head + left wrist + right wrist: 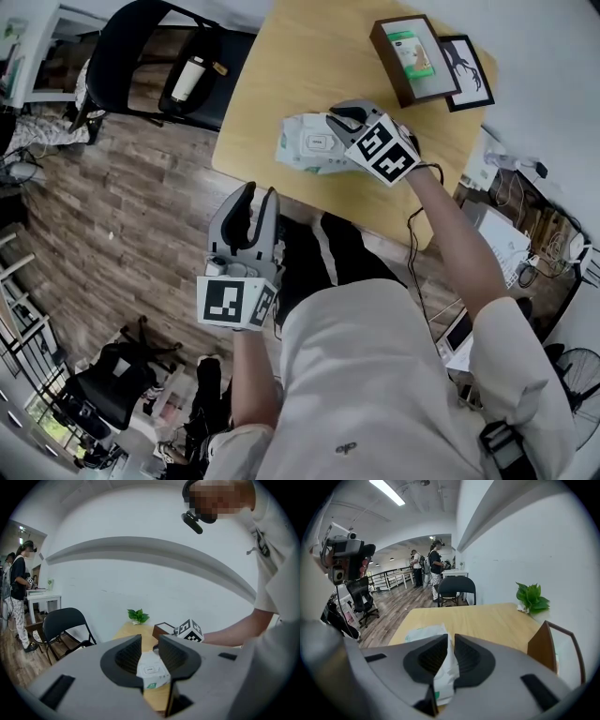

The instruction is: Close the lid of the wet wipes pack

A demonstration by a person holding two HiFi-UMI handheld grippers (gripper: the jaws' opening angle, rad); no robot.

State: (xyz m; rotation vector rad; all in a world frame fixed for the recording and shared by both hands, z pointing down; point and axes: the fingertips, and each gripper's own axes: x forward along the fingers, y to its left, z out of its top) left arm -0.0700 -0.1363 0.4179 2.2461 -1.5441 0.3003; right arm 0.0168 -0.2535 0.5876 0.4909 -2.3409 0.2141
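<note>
Right tongs (449,641) pinch the pack (292,152) at the table (281,66) edge. Left tongs (260,193) hang parted and empty. Closing seems in hand. Next, the lid (320,142) likely needs pressing flat.

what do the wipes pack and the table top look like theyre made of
The wet wipes pack looks like soft plastic film, slightly glossy: it crinkles and sags at its edges. Its lid seems to be stiffer white plastic. The table is wood or wood-look laminate with a matte finish and pale, even grain; which one is unclear.
</note>
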